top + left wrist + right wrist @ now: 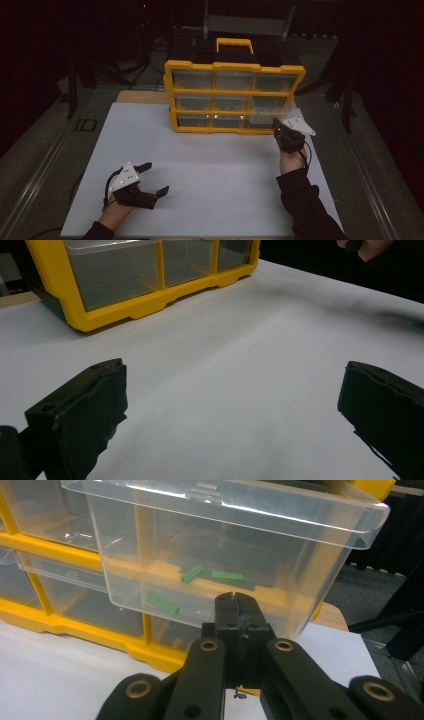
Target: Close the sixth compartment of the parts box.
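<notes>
A yellow organiser cabinet (234, 66) with clear drawers stands at the back of the white mat. One clear drawer (270, 114) on its right side is pulled partway out. In the right gripper view that drawer (225, 540) holds three small green pieces (192, 573). My right gripper (276, 125) is shut, its tips right at the drawer's front wall, and the closed jaws of the right gripper (234, 600) have nothing visible between them. My left gripper (155, 177) rests open near the mat's front left; the left gripper (235, 405) has bare mat between its jaws.
The white mat (210, 165) covers the table's middle. A black case with a yellow handle (234, 44) sits behind the cabinet. Dark stands and legs ring the table's back and sides. The other hand (367, 247) appears far off in the left gripper view.
</notes>
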Tool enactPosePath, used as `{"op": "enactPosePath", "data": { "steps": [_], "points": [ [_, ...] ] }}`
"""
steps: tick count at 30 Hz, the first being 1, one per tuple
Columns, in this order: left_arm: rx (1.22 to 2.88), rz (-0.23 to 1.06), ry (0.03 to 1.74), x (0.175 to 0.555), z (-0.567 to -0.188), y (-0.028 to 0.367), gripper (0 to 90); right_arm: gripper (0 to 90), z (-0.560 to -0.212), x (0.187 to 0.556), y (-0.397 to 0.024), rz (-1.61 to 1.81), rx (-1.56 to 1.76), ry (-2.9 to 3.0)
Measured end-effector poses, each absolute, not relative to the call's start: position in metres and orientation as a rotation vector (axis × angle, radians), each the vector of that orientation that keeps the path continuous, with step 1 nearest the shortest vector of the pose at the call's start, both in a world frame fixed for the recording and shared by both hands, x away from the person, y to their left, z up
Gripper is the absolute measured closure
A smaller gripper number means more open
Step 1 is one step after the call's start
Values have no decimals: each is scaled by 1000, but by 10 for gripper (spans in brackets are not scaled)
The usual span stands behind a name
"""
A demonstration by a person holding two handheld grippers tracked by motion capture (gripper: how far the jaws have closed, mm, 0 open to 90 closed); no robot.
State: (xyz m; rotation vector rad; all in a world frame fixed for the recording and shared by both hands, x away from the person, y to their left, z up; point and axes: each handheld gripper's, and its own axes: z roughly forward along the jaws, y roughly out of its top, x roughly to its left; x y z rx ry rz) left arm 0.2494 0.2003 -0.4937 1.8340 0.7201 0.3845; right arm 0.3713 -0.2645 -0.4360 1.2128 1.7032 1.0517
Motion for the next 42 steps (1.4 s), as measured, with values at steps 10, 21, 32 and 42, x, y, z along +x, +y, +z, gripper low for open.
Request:
{"op": "enactPosePath", "data": {
  "steps": [10,21,32,42],
  "points": [
    [1837,385,717,249,-494,199,0,900,-434,381,-265,1042,1208,1720],
    [1838,386,717,249,-494,199,0,900,-431,395,-266,1039,1236,1715],
    [1836,384,718,250,-494,200,0,900,-430,408,-265,1027,1254,1713],
    [1835,384,726,249,-495,202,0,900,-431,418,-263,1026,1278,1711]
  ]
}}
